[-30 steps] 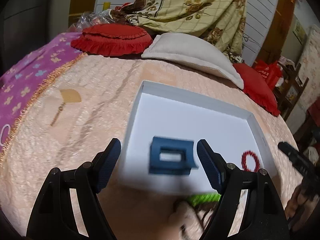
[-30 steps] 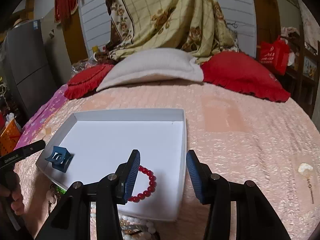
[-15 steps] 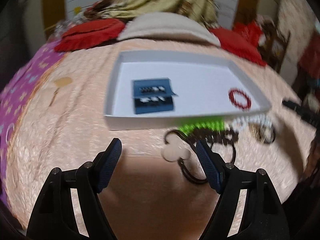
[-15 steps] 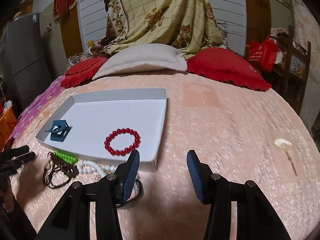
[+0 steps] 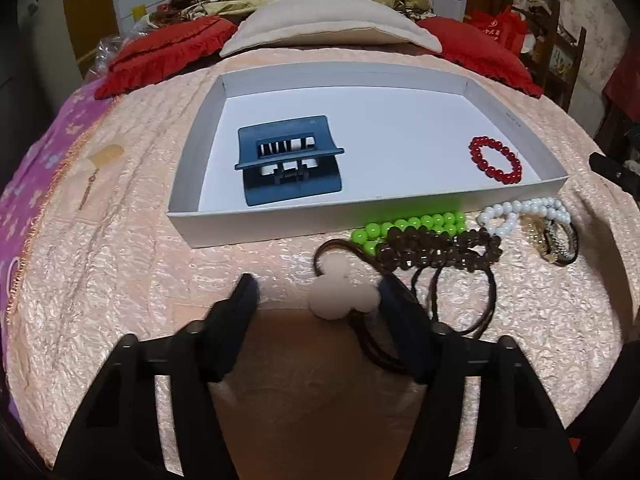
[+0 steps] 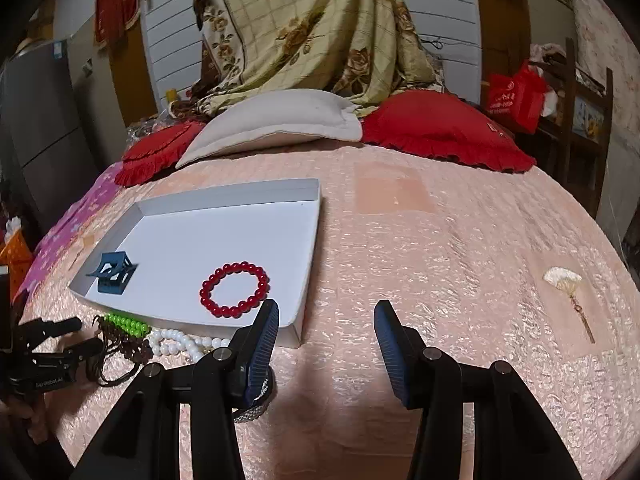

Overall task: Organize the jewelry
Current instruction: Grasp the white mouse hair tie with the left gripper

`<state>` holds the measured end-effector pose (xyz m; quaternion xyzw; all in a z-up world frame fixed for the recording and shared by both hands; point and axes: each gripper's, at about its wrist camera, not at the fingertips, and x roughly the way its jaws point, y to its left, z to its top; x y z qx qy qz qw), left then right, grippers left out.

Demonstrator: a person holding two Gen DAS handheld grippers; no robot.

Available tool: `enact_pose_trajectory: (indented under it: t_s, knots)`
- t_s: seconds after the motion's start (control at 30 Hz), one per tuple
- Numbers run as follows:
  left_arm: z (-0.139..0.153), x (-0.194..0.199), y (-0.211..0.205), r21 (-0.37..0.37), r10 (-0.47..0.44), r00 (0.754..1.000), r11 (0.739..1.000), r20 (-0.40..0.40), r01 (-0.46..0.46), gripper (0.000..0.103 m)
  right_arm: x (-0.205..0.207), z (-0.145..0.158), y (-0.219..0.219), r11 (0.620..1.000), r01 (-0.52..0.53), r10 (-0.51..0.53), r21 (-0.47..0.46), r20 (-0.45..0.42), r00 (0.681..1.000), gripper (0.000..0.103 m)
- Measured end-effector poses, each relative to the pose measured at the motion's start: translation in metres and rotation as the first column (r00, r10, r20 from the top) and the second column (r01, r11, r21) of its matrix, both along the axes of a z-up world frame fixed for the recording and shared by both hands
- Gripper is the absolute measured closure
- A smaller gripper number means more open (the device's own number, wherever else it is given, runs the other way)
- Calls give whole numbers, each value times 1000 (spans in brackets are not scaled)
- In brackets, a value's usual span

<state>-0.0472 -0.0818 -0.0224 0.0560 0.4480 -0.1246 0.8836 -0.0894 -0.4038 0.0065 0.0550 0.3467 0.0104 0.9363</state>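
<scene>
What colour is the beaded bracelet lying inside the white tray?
Red: the bracelet is glossy red beads, clearest in the right wrist view.

A bed (image 6: 460,248) is covered by a peach quilted spread; red cushions (image 6: 444,128) and a white pillow (image 6: 276,120) are set along its far edge, a floral blanket (image 6: 320,28) draped behind.

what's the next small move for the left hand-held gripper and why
Probably ease the left hand-held gripper forward and close on the pale clover-shaped charm of the brown cord hair tie. Its jaws stand open around the charm, which lies on the pink bedspread outside the white shallow tray.
</scene>
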Motion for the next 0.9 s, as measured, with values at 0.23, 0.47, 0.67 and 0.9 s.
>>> enact_pose_trajectory:
  t_s: [0.23, 0.47, 0.67, 0.9]
  knots:
    - [3, -4, 3, -19, 8, 1000, 1000, 0, -8, 68, 1, 0, -6, 1000, 27, -27, 15, 2, 1000, 56]
    - [12, -6, 26, -59, 102, 995, 993, 25, -100, 68, -5, -5, -17, 996, -33, 35, 80, -17, 999, 56]
    - [13, -4, 25, -64, 108, 994, 992, 28, -106, 68, -11, -13, -7, 966, -205, 213, 155, -36, 976, 56]
    - [11, -3, 23, -59, 97, 995, 994, 13, -96, 68, -20, -14, 53, 903, -429, 429, 29, -10, 903, 56]
